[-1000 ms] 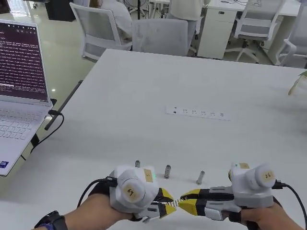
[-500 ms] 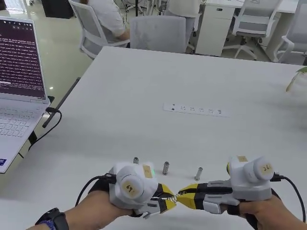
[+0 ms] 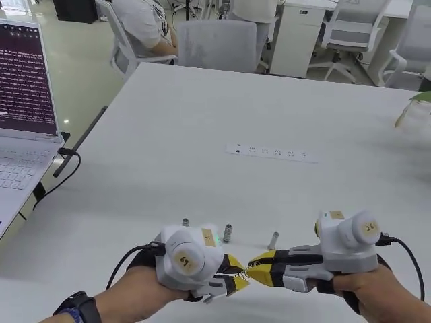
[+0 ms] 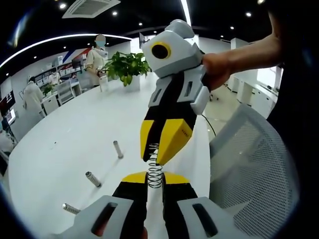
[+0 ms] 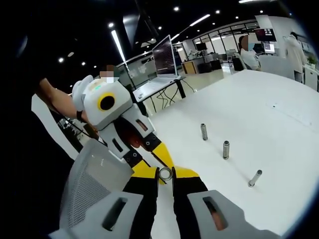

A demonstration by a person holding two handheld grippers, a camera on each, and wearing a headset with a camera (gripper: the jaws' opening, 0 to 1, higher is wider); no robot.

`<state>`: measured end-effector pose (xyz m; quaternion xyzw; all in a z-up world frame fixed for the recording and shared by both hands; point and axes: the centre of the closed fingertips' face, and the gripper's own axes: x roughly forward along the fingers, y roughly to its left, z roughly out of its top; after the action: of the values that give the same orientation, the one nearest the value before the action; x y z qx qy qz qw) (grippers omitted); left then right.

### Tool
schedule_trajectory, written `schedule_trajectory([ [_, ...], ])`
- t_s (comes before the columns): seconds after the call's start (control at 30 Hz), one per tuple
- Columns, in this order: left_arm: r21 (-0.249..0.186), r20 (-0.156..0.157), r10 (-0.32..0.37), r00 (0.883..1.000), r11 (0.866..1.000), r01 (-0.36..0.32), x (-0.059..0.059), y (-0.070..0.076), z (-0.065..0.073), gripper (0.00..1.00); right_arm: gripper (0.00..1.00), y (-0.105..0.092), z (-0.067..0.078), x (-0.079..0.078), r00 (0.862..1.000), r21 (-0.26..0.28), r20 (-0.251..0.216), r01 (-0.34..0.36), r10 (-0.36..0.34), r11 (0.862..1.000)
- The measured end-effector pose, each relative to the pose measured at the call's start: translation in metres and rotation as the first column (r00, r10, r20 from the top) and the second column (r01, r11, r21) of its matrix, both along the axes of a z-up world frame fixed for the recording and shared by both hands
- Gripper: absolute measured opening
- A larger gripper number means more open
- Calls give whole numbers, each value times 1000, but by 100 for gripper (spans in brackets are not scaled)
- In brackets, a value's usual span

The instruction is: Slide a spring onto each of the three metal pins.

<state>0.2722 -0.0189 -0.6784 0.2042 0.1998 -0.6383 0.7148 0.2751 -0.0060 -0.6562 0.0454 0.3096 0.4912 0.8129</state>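
Observation:
A small steel spring (image 3: 244, 274) is held in the air between my two grippers, which meet tip to tip near the table's front edge. My left gripper (image 3: 235, 279) is shut on one end of the spring (image 4: 155, 169). My right gripper (image 3: 258, 274) is shut on the other end, and the coil (image 5: 165, 174) shows end-on between its yellow tips. Three metal pins stand in a row just beyond. The left pin (image 3: 185, 222) and the middle pin (image 3: 227, 233) carry coils. The right pin (image 3: 273, 240) looks bare.
A white power strip (image 3: 269, 153) lies at mid-table. An open laptop (image 3: 20, 101) with a black cable (image 3: 64, 165) sits off the left edge. Office chairs (image 3: 219, 44) and a seated person are at the far end. A plant leaf (image 3: 412, 108) pokes in at right.
The head camera has shifted, so the pins sit higher in the picture. Both grippers stay tip to tip with the spring between them.

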Motion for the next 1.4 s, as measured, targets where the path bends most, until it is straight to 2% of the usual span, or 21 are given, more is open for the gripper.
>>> schedule_trajectory([
  [0.6, -14, -13, 12, 1000, 1000, -12, 2, -5, 1, 3, 8, -1, 3, 1, 1000, -30, 14, -13, 13, 999],
  [0.87, -24, -18, -6, 1000, 1000, 6, -1, -8, 3, 2, 9, -3, 2, -3, 997, -100, 24, -74, 77, 992],
  [1.0, -49, -24, -5, 1000, 999, 4, -1, -11, 8, 2, 12, -5, -3, -9, 990, -175, 17, -135, 140, 975],
  [1.03, -41, -22, -8, 1000, 999, 7, -2, -11, 7, 2, 12, -5, -1, -8, 991, -170, 20, -129, 135, 977],
  [1.2, -79, -33, -14, 999, 997, 12, -4, -17, 14, 2, 16, -10, 4, -7, 984, -210, 27, -167, 177, 963],
  [1.4, -121, -37, -27, 999, 992, 22, -4, -27, 26, 2, 16, -18, 20, -7, 964, -280, 49, -236, 260, 930],
])
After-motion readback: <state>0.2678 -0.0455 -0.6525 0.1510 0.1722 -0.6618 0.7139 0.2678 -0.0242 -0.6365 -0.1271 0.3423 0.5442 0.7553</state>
